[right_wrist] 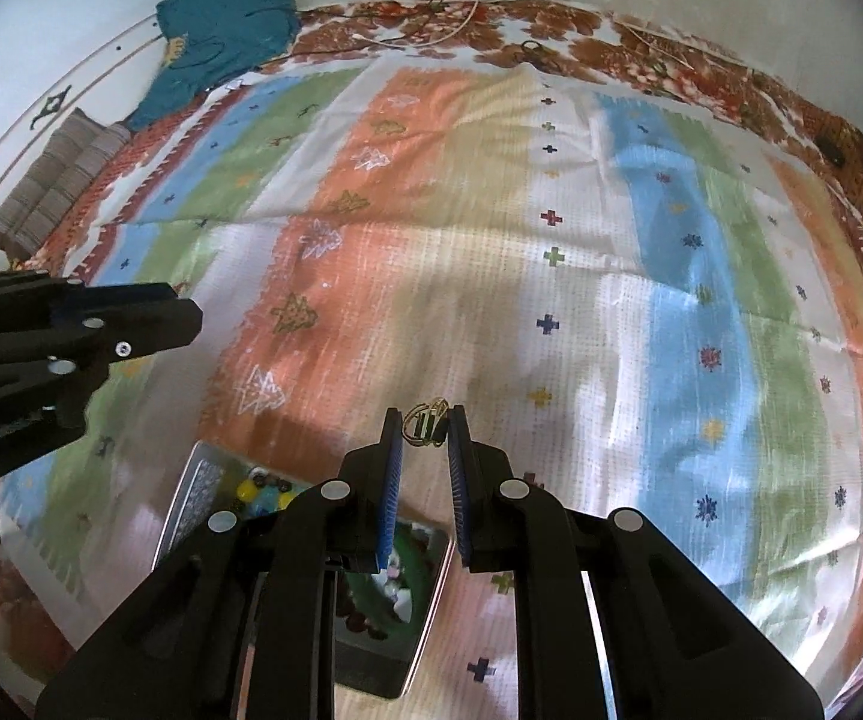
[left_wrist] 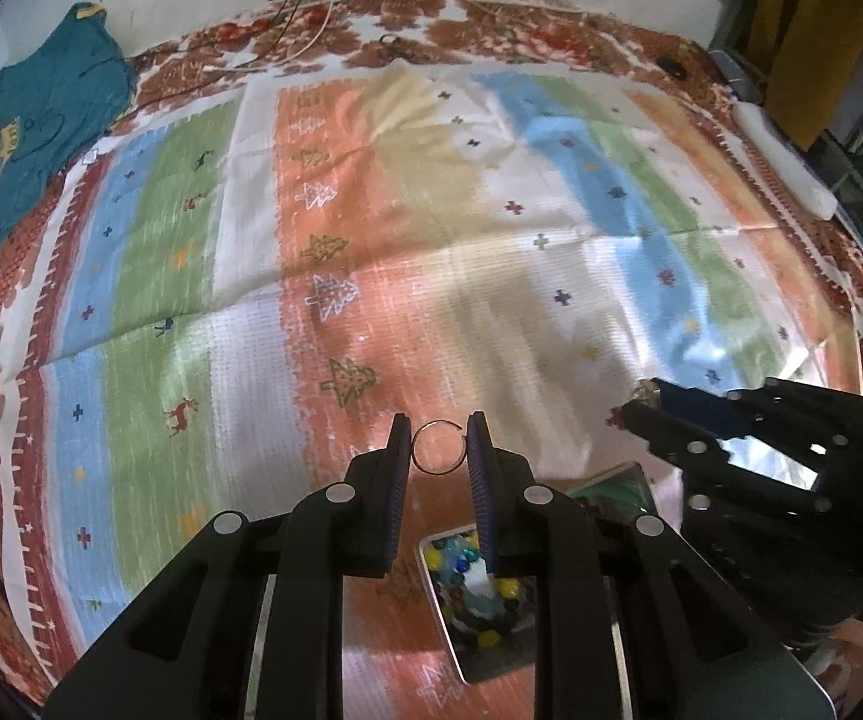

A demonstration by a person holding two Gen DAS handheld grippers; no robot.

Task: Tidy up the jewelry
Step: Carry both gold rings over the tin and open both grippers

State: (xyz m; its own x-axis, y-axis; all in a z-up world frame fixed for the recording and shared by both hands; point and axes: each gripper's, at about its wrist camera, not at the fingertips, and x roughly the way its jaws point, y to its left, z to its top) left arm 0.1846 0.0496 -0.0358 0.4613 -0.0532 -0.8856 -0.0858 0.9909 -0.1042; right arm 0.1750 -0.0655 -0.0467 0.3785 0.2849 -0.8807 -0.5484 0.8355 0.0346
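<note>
Both tools' black frames hide much of the metal tray (left_wrist: pixel 467 654) below them, so only part of its colourful beads (left_wrist: pixel 461 564) shows, blurred; in the right wrist view the tray's far compartment holds beads and the nearer one something green and white that is hard to make out. The left tool (left_wrist: pixel 437 450) is clenched on a thin open wire ring (left_wrist: pixel 436 447), held above the striped cloth (left_wrist: pixel 371 228). The right tool (right_wrist: pixel 425 423) grips a small gold ornament (right_wrist: pixel 425 420), its shape unclear. A teal garment (left_wrist: pixel 53 108) and thin cords (left_wrist: pixel 299 6) lie at the cloth's far edge.
</note>
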